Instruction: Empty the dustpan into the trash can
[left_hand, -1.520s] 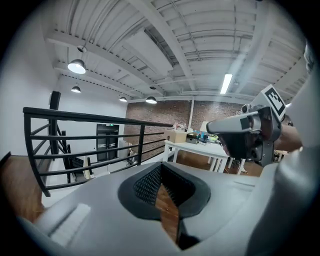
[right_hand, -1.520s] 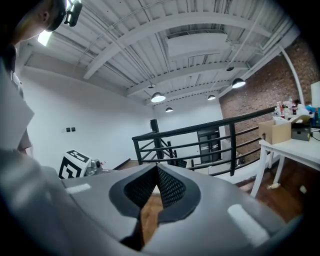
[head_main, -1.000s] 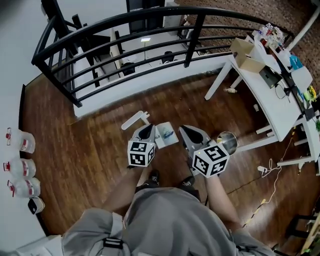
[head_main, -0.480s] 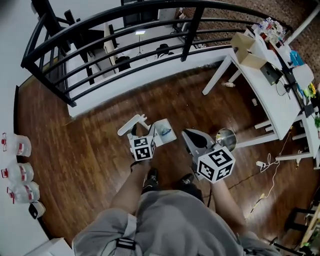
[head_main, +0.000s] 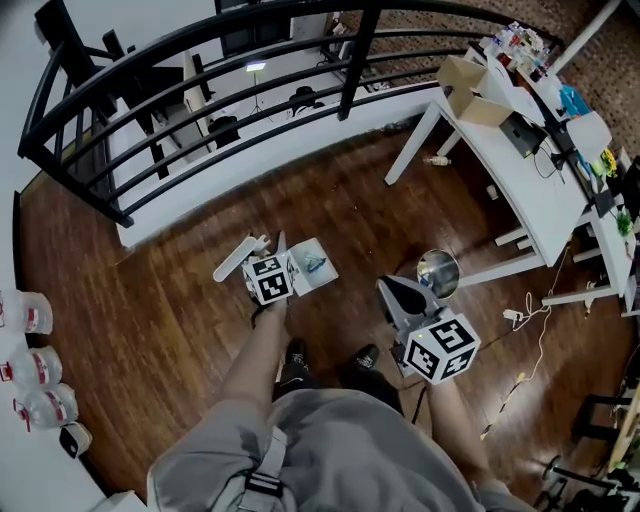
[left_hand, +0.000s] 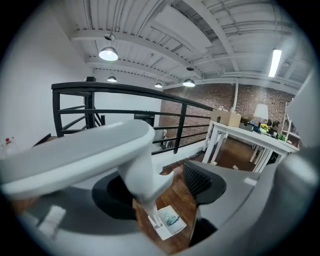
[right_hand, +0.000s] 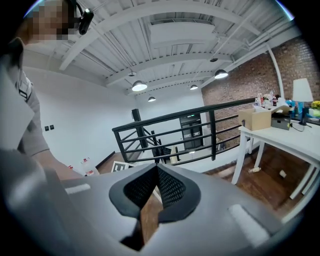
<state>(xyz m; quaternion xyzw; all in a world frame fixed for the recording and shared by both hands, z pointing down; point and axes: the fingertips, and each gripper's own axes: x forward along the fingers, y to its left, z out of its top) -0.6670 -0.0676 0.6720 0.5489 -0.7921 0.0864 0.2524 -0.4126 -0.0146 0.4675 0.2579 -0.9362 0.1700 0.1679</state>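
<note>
Closing L hand-held gripper round white handle of dustpan: jaws apart, just been narrowing, handle between them but far pad off it, so no grip yet; R hand-held gripper clenched on nothing, near steel trash can. Dustpan flat on wood floor w/ bluish scraps inside, well left of can. Best to centre handle between pads & squeeze firm before lifting, then carry pan level w/ lip a bit up to avoid spills, & tip only once right over can mouth, R hand-held gripper kept clear.
</note>
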